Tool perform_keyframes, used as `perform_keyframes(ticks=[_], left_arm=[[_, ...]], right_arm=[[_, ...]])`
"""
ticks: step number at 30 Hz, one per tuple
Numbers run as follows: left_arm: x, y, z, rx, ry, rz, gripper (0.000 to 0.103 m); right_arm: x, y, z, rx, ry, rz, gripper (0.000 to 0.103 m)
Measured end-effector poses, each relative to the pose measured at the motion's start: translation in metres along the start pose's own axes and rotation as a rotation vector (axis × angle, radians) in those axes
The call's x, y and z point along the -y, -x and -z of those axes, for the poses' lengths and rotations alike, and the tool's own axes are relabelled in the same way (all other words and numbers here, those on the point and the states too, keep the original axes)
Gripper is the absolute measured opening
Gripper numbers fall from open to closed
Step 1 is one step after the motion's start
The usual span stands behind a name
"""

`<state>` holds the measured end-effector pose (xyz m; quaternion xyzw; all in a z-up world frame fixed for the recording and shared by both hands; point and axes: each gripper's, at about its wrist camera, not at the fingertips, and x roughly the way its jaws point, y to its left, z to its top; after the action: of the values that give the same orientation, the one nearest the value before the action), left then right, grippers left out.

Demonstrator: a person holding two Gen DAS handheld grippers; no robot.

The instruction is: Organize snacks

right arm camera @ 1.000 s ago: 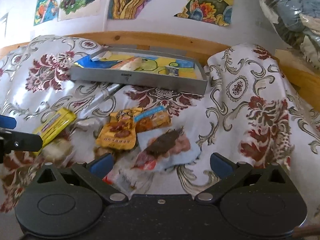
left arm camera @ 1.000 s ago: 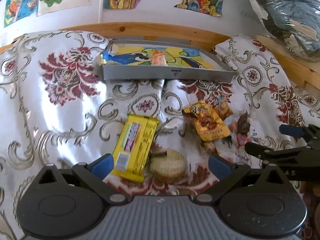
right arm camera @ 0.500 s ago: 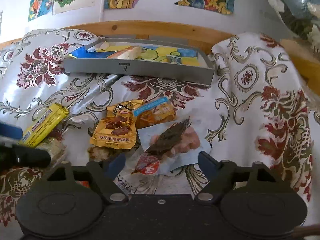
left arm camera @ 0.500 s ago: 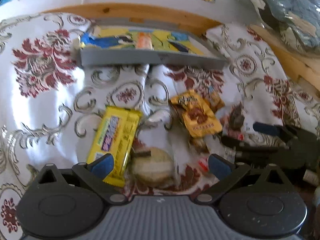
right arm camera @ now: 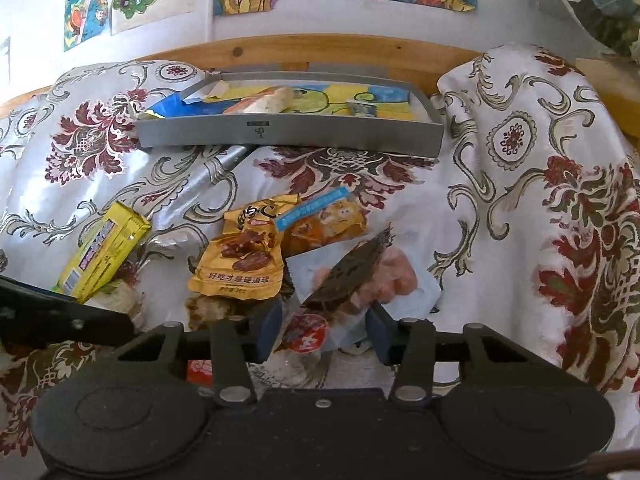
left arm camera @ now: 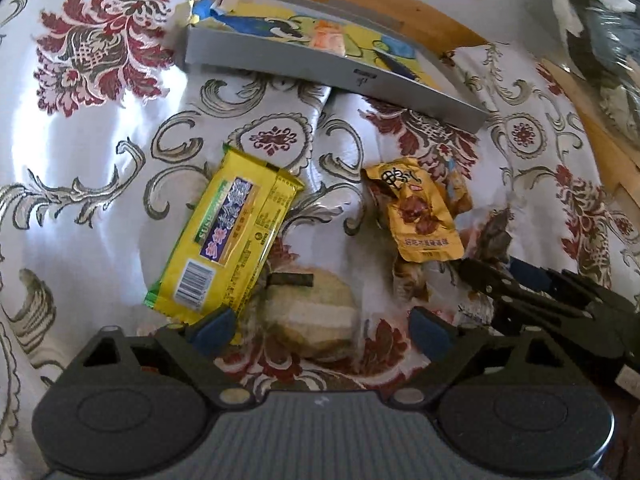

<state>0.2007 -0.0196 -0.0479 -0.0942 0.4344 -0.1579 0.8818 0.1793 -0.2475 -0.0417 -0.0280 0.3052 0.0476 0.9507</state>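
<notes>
My right tongs (right arm camera: pixel 322 330) half-spread, straddling the pale-blue plastic snack packet (right arm camera: pixel 360 276) to pinch it; left tongs (left arm camera: pixel 320 326) wide over the round clear-wrapped biscuit (left arm camera: pixel 310 318)

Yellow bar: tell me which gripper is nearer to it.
Left. The left gripper has one jaw at the yellow bar's near end; the right gripper straddles a pale packet farther away.

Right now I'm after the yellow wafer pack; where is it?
Left of the pile: the yellow wafer pack lies on the floral cloth, against the round biscuit.
</notes>
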Motion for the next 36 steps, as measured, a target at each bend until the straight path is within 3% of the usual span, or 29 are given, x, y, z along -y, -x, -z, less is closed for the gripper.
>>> perform_keyframes(ticks=[4, 22, 29, 36], left_arm=[[0.003, -0.005, 0.001, -0.034, -0.007, 0.025, 0.073], [0.009, -0.017, -0.006, -0.033, -0.018, 0.013, 0.082], [0.007, -0.017, -0.007, -0.037, -0.017, 0.017, 0.070], [0.009, -0.015, -0.005, -0.033, -0.042, 0.022, 0.057]], right_arm=[[0.000, 0.000, 0.000, 0.002, -0.004, -0.008, 0.047], [0.004, -0.001, 0.002, -0.004, -0.062, -0.039, 0.048], [0.001, 0.000, 0.002, -0.006, -0.065, -0.045, 0.038], [0.001, 0.000, 0.003, -0.010, -0.062, -0.045, 0.035]])
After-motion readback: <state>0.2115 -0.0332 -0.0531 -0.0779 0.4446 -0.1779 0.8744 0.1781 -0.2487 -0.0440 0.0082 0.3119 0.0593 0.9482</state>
